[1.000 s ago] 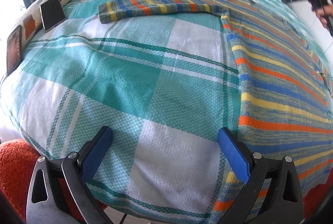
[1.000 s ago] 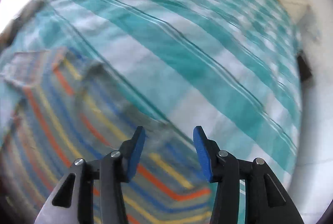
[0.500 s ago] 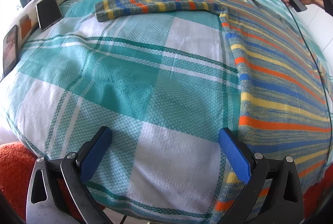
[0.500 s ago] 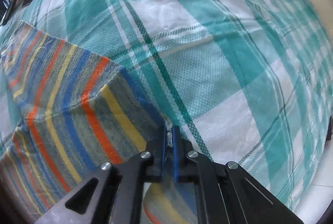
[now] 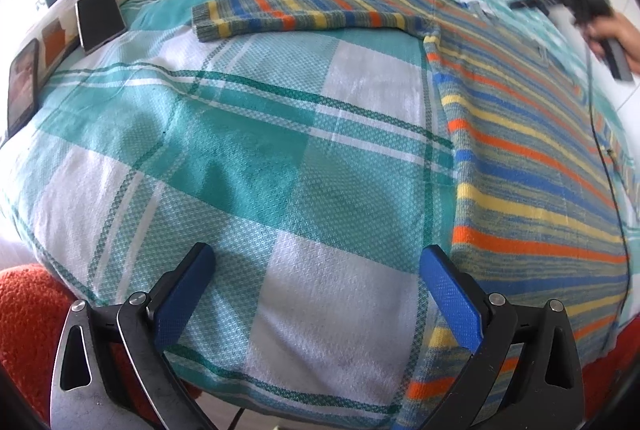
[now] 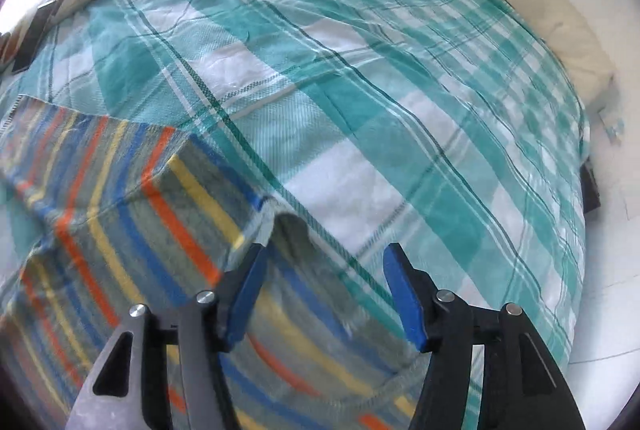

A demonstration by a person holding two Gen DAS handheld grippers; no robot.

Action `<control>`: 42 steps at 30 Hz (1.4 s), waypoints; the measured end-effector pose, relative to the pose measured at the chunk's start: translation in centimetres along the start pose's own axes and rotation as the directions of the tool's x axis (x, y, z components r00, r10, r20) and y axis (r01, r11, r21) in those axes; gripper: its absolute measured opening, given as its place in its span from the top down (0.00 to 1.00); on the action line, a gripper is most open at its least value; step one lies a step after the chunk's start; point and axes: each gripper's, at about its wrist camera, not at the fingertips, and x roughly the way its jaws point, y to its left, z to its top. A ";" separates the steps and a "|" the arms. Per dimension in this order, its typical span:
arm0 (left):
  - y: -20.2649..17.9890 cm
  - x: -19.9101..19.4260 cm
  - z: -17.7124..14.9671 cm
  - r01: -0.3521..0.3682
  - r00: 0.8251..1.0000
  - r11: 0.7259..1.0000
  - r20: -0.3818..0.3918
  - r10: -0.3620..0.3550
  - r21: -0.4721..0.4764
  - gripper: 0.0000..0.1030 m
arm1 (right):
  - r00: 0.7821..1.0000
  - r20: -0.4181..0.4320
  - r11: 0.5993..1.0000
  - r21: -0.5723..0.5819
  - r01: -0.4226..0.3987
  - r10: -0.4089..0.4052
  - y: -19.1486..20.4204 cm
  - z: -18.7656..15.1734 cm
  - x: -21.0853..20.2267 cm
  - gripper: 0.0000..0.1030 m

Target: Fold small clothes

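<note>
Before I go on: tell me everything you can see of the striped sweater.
The sweater is a knit with orange, blue, yellow and grey-green stripes, lying flat on the checked bedspread. One sleeve stretches straight out sideways; the other is folded over the body. Its hem hangs over the bed's edge. Neither gripper holds it; a cable crosses it.

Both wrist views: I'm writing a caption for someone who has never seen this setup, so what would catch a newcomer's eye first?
The bright knitted sweater with orange, yellow and blue stripes stands out, spread over the right side of the teal-and-white checked bedspread, one sleeve stretched out leftward. In the right wrist view its other sleeve lies folded back over the body, below the right hand-held gripper, whose jaws are opening. Two dark phones lie by a patterned pillow at the left edge.
</note>
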 end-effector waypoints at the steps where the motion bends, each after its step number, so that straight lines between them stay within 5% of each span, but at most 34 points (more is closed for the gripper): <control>1: 0.2 -0.1 0.0 0.010 1.000 1.000 0.003 -0.010 -0.012 0.01 | 1.000 -0.002 1.000 -0.001 -0.004 0.004 0.0 -1.5 -1.2 0.37; 9: 0.7 -1.3 -0.9 0.046 0.999 0.997 0.024 -0.045 -0.059 0.01 | 0.983 -0.055 0.979 0.113 -0.167 0.174 5.1 -19.1 -11.9 0.36; 15: -0.5 -2.2 -1.2 0.033 0.997 0.999 0.066 -0.032 -0.006 0.01 | 0.988 -0.045 0.962 0.237 -0.133 0.148 12.2 -30.5 -16.8 0.37; 19: -1.2 -2.3 -1.4 0.003 0.997 0.999 0.082 -0.006 0.036 0.01 | 0.985 0.008 0.892 0.422 -0.161 0.174 14.9 -35.1 -18.6 0.36; 29: -1.9 -1.8 -1.9 -0.024 0.998 0.997 0.059 0.019 0.076 0.01 | 0.968 0.070 0.865 0.437 -0.246 0.240 19.3 -34.1 -18.8 0.36; 42: -1.8 -2.0 -2.0 -0.037 0.997 0.997 0.067 0.033 0.064 0.01 | 0.966 0.131 0.834 0.489 -0.257 0.221 19.8 -34.4 -18.7 0.36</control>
